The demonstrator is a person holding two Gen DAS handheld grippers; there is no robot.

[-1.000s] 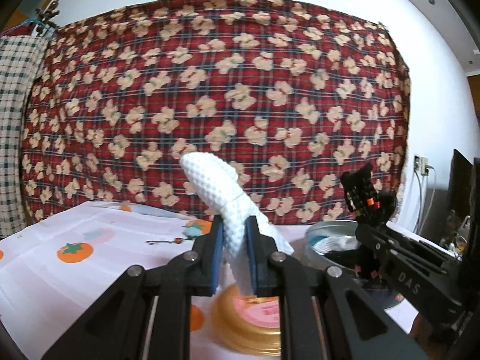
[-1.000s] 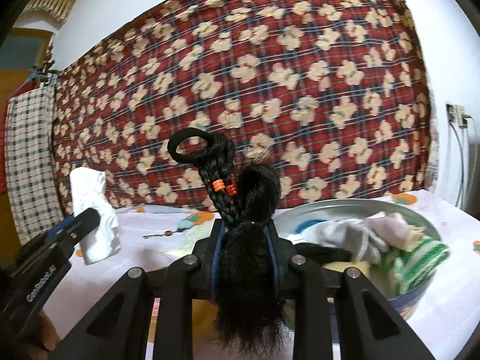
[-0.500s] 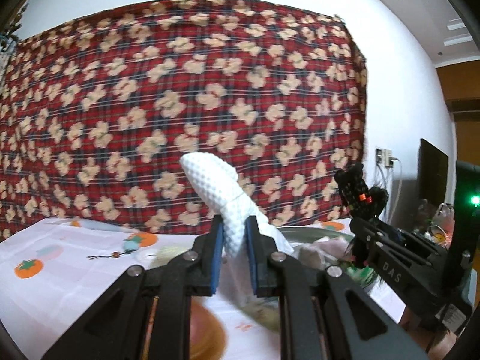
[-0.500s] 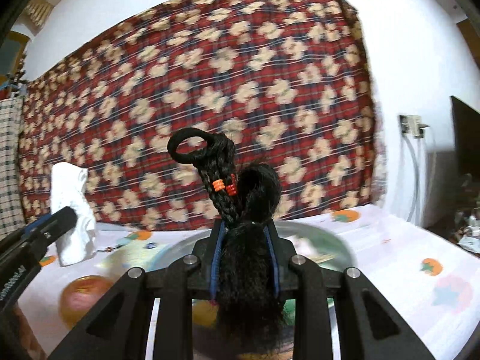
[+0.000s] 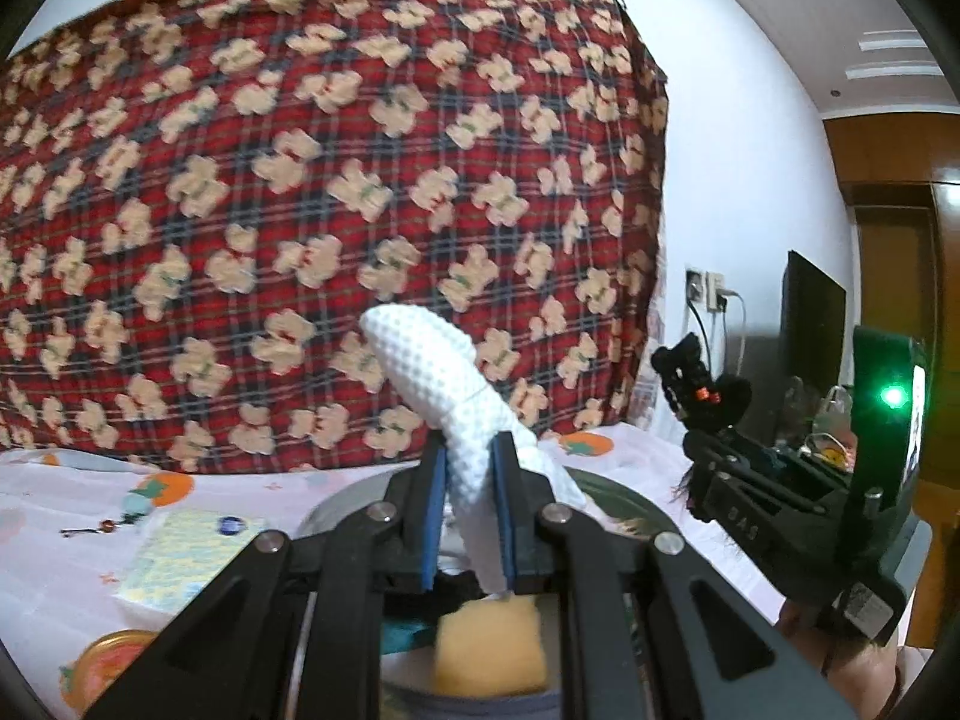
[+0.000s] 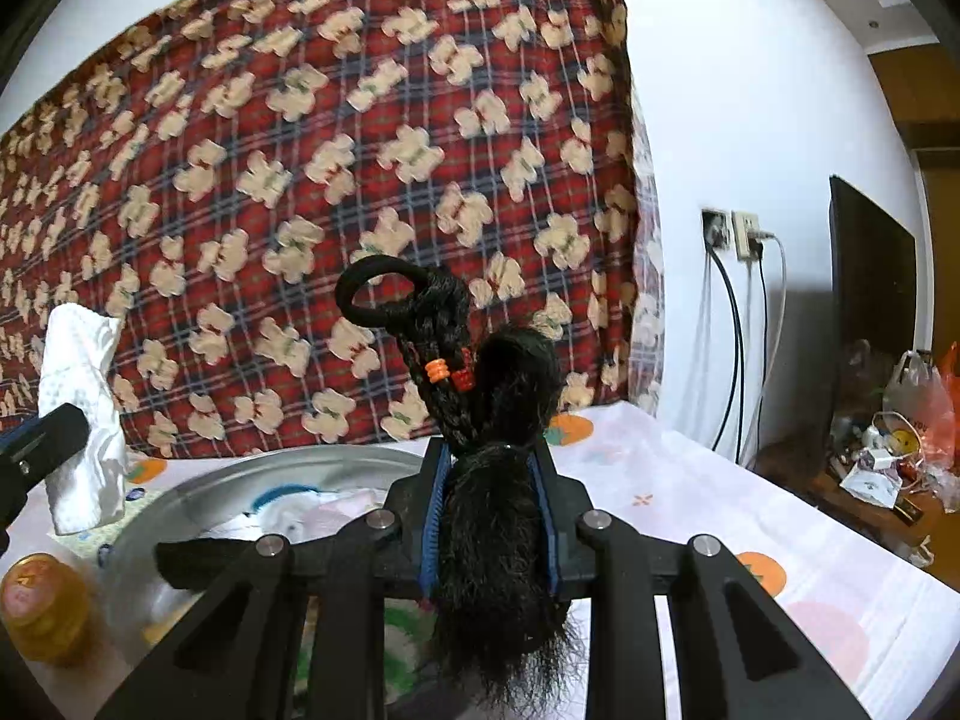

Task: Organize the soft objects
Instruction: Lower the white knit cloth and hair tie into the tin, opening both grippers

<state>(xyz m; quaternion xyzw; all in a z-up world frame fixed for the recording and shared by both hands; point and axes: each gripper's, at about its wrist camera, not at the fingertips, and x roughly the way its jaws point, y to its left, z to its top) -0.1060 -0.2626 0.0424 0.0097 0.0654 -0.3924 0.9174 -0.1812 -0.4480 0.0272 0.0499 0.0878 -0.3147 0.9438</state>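
My left gripper (image 5: 470, 468) is shut on a white waffle-knit cloth (image 5: 438, 378) and holds it upright above a metal basin (image 5: 624, 501). A yellow sponge (image 5: 489, 648) lies in the basin below it. My right gripper (image 6: 492, 468) is shut on a black braided hairpiece (image 6: 474, 414) with orange beads, above the same basin (image 6: 198, 492), which holds several soft cloths. The hairpiece also shows in the left wrist view (image 5: 702, 384), and the white cloth in the right wrist view (image 6: 84, 414).
The table has a white cloth with orange fruit prints (image 6: 690, 516). A gold-lidded jar (image 6: 42, 606) stands left of the basin. A yellow-patterned pad (image 5: 186, 564) and a beaded string (image 5: 102, 528) lie left. A red plaid bear blanket (image 5: 300, 210) hangs behind. Clutter and a screen stand at the right.
Both grippers have swung to the right with their loads, coming over the basin. The jar and the table's left part slid toward the left edge of view.
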